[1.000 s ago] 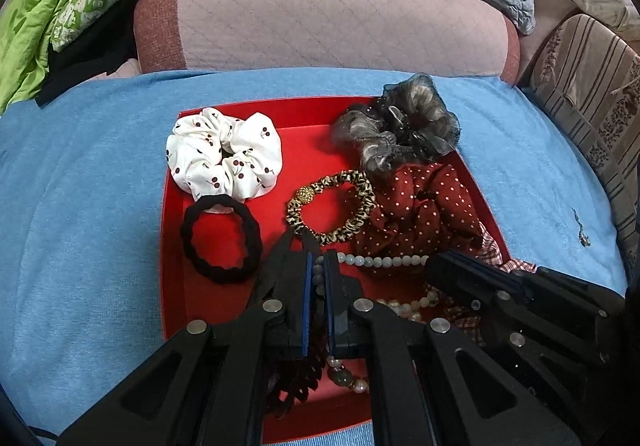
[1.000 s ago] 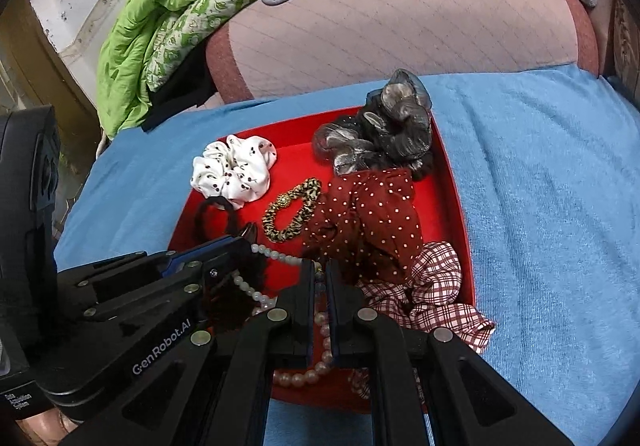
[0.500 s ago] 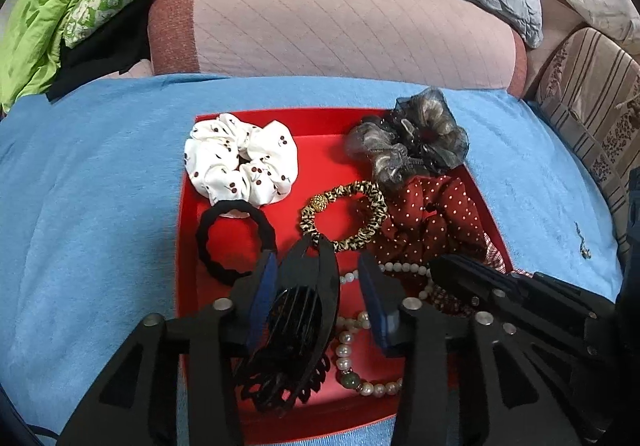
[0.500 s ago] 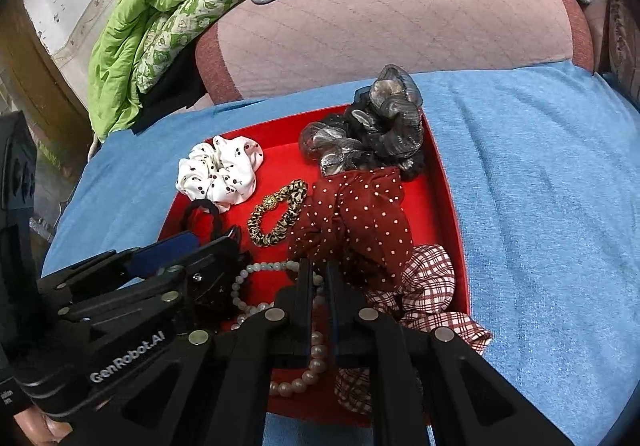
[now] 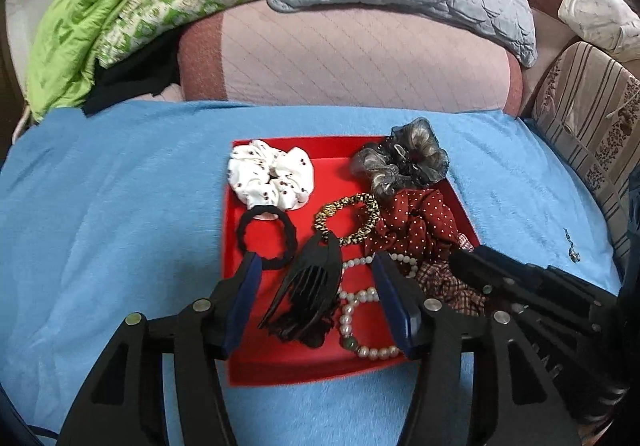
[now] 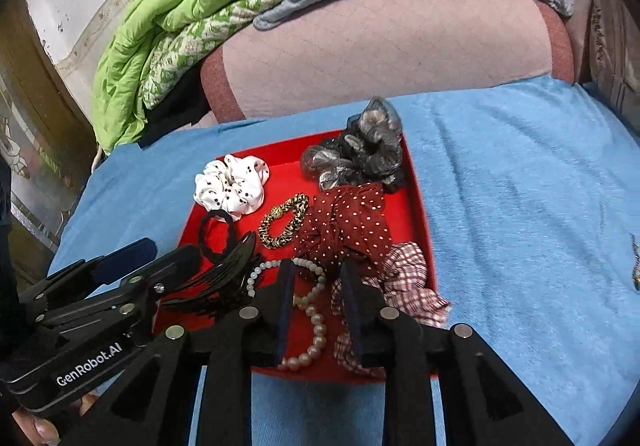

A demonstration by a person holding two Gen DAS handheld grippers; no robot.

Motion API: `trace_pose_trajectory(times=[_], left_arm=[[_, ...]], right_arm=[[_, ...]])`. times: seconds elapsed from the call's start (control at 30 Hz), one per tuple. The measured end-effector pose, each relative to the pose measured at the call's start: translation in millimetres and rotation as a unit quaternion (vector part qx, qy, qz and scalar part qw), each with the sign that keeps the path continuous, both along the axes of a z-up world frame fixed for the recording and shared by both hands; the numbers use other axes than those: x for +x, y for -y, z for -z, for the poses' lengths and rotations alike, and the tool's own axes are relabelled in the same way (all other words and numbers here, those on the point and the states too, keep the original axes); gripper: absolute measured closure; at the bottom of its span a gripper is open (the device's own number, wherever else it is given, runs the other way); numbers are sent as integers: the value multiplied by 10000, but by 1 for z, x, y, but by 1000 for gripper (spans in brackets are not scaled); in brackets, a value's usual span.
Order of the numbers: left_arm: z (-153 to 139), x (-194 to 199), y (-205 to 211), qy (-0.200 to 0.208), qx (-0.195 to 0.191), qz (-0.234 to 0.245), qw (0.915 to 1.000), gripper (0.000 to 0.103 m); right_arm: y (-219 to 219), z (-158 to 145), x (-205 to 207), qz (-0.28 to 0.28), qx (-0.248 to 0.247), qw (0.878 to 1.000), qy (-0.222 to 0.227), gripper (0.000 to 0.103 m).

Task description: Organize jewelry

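1. We see the left gripper (image 5: 318,286) with its jaws opening, the black claw clip (image 5: 308,294) lying loose between them on the red tray (image 5: 248,370).
2. Our right gripper (image 6: 316,282) has its jaws opening too, and the pearl strand (image 6: 314,322) runs between them untouched.
3. Scrunchies fill the tray: white dotted scrunchie (image 5: 270,178), grey organza scrunchie (image 5: 404,162), dark red polka-dot scrunchie (image 5: 416,222).
4. The tray rests on the blue blanket (image 5: 100,226).
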State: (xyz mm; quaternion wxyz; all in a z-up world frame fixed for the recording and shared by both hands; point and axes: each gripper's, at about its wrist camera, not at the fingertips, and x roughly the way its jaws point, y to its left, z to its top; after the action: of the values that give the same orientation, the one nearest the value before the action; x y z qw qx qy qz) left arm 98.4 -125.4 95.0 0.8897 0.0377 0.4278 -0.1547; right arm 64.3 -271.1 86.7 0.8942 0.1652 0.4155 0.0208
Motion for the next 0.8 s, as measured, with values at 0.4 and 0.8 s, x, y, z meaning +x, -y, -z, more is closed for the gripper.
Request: trace_pose_trajectory(times=[0.4, 0.8], left_arm=[[-54, -80, -42, 736, 210, -429, 9961, 34], [-87, -159, -72, 1043, -46, -685, 9922, 25]], right_arm=[[-8, -32, -71, 50, -295, 9995, 105, 72], [-43, -60, -149, -174, -786, 9960, 386, 63]])
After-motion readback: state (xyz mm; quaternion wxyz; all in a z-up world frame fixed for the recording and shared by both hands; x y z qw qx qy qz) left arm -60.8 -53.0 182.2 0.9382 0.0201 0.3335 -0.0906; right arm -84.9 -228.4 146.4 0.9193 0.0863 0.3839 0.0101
